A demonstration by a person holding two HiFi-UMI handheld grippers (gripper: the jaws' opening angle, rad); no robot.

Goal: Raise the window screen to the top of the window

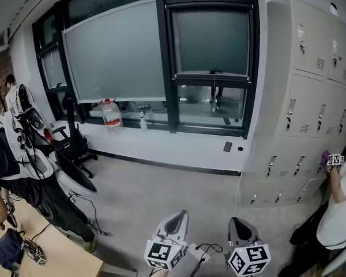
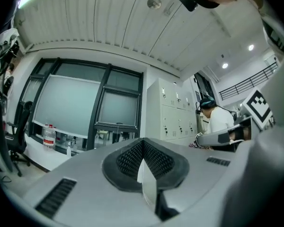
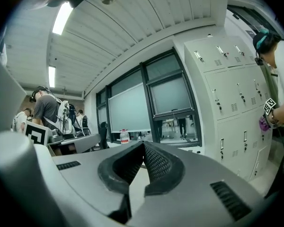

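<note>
The window (image 1: 210, 62) is in the far wall, well ahead of me. Its grey screen (image 1: 213, 39) covers the upper pane, and the screen's bottom bar (image 1: 213, 74) with a thin pull cord hangs about midway down. Below the bar the glass is bare. My left gripper (image 1: 179, 213) and right gripper (image 1: 237, 219) are low at the near edge of the head view, far from the window, both shut and holding nothing. The left gripper view shows its gripper (image 2: 142, 142) with jaws together and the window (image 2: 117, 109) beyond. In the right gripper view, that gripper (image 3: 143, 143) points toward the window (image 3: 173, 96).
Grey lockers (image 1: 311, 97) line the right wall, with a person (image 1: 340, 212) beside them. A wider screened window (image 1: 118, 51) is at left. A water bottle (image 1: 111, 114) and spray bottle (image 1: 143, 120) stand on the sill. An office chair (image 1: 75, 143), a person (image 1: 11, 172) and a desk (image 1: 57, 258) are at left.
</note>
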